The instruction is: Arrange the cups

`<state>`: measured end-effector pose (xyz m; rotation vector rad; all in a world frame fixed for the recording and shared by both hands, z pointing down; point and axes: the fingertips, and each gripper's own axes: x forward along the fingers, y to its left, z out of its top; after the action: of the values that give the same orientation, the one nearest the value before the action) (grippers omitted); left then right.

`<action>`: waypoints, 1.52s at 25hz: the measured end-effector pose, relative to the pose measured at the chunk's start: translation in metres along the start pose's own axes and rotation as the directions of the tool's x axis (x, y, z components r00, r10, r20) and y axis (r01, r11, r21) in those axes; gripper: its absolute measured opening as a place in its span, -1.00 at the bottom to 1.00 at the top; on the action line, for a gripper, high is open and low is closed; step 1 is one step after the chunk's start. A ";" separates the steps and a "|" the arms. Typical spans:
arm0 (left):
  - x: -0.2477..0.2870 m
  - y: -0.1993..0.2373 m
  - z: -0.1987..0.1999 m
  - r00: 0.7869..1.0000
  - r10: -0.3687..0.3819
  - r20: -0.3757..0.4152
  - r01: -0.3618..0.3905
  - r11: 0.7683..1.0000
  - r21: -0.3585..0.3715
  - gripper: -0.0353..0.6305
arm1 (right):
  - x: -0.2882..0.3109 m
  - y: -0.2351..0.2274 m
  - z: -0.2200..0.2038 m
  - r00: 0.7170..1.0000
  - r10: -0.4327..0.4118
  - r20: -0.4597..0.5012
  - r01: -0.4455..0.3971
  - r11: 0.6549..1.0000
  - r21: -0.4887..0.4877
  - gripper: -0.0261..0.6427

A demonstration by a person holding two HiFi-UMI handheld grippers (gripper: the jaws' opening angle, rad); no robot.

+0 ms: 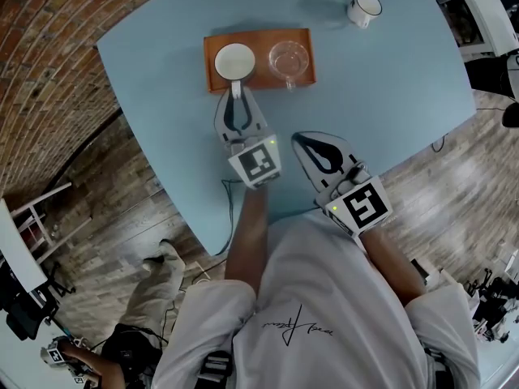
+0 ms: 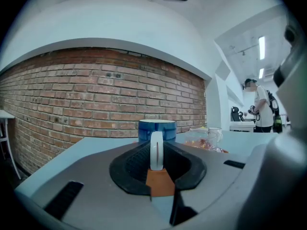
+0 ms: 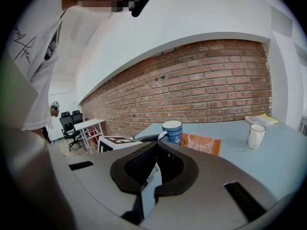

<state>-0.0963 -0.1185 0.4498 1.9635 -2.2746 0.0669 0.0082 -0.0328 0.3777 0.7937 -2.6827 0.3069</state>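
Observation:
A blue mug with a white inside stands on the left half of an orange tray. A clear glass cup stands on the tray's right half. My left gripper reaches to the tray's near edge and is shut on the mug's white handle, which stands upright between the pads. The blue mug rises just behind the handle. A white enamel mug sits alone at the table's far right. My right gripper hovers shut and empty over the near table, with the blue mug, glass and white mug ahead of it.
The blue table has its near edge just under my grippers, with wooden floor beyond. A brick wall runs behind the table. A yellowish book lies at the far end. A person stands in the background.

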 end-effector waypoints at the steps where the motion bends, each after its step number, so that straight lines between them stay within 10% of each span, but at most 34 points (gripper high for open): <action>1: 0.000 0.000 0.001 1.000 -0.003 0.004 0.003 1.000 0.002 -0.71 | 0.000 0.000 0.000 1.000 0.001 0.001 -0.001 1.000 0.000 -0.86; 25: -0.026 0.010 0.001 0.992 -0.120 -0.030 0.122 0.992 0.044 -0.46 | -0.001 0.014 0.008 0.998 -0.010 0.059 0.009 1.000 0.012 -0.86; 38: -0.077 -0.006 0.039 0.971 -0.238 -0.013 0.239 0.969 0.061 -0.59 | -0.019 0.002 0.003 0.965 -0.253 0.063 0.249 0.966 0.066 -0.86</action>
<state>-0.0823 -0.0485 0.4008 2.2495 -2.0380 0.1183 0.0216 -0.0232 0.3677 1.1699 -2.6078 0.2993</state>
